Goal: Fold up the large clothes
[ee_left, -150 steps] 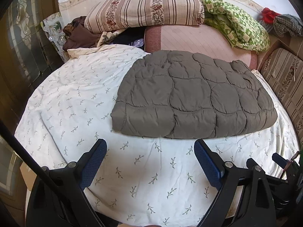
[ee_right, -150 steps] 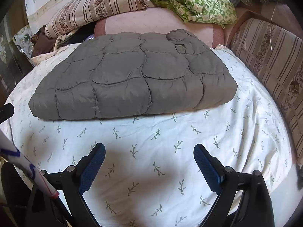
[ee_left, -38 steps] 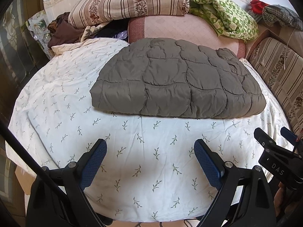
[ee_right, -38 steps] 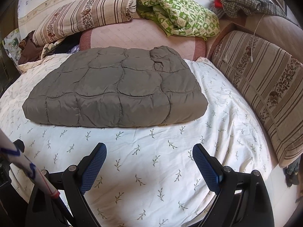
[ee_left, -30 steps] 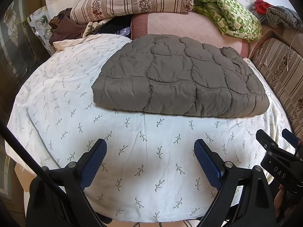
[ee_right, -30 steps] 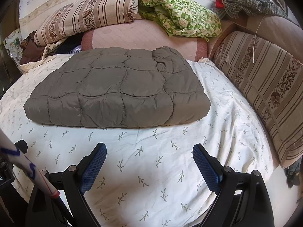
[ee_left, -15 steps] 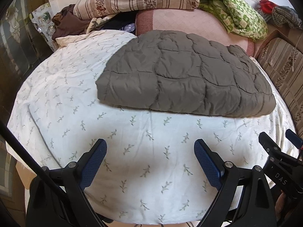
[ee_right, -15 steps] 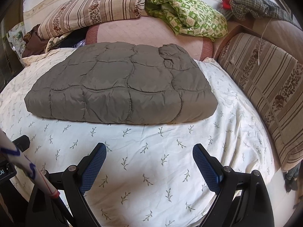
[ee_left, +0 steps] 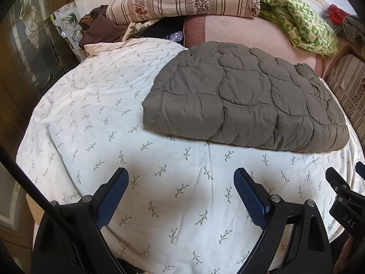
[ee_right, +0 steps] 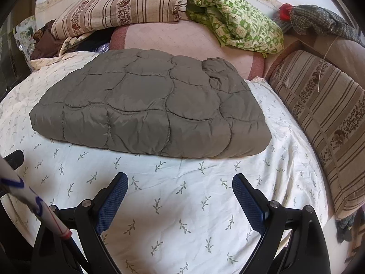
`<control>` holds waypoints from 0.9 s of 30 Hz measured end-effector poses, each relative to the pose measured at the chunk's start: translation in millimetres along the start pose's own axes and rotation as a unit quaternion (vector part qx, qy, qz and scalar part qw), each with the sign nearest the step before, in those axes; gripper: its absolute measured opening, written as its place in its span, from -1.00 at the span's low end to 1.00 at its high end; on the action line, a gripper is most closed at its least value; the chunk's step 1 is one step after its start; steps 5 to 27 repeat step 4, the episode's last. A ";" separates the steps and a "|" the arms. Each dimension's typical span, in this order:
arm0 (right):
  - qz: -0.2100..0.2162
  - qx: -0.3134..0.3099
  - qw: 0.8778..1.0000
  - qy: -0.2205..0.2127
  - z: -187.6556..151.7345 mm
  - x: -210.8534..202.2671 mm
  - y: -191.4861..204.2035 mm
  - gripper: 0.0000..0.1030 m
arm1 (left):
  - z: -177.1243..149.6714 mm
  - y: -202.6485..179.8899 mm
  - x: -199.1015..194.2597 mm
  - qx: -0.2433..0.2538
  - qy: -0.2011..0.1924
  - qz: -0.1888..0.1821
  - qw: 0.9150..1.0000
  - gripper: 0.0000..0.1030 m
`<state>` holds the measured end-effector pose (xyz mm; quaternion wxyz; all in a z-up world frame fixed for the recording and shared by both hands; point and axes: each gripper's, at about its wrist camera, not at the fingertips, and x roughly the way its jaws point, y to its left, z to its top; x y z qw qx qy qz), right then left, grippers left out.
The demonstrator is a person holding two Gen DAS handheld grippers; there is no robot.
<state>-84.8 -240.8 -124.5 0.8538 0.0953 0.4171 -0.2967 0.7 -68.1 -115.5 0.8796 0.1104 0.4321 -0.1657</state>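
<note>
A grey quilted padded garment (ee_left: 246, 102) lies folded into a flat rectangle on a white bedsheet with a leaf print (ee_left: 95, 114). It also shows in the right wrist view (ee_right: 150, 109). My left gripper (ee_left: 181, 196) is open and empty, above the sheet in front of the garment's near edge. My right gripper (ee_right: 180, 198) is open and empty, also short of the near edge. Neither touches the garment. Part of the right gripper's body (ee_left: 344, 201) shows at the right edge of the left wrist view.
A striped pillow (ee_right: 114, 6), a pink cushion (ee_right: 182, 41) and a green patterned cloth (ee_right: 237, 27) lie behind the garment. A striped cushion (ee_right: 324, 118) lines the right side. Dark clothes (ee_left: 100, 29) pile at the back left. A wooden door (ee_left: 22, 57) stands left.
Both grippers have drifted slightly towards the bed and to the left, so the garment sits a little nearer and more to the right. The jaws stay open. The garment has not moved.
</note>
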 end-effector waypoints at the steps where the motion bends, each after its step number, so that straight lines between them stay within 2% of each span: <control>1: 0.001 -0.001 1.000 0.001 -0.5 0.5 0.5 0.85 | -0.6 -1.5 0.1 0.003 0.000 -0.001 1.000 0.80; 27: 0.003 -0.001 1.000 0.006 -1.9 2.7 0.2 0.85 | -2.3 -3.5 1.2 0.007 0.001 -0.005 1.000 0.80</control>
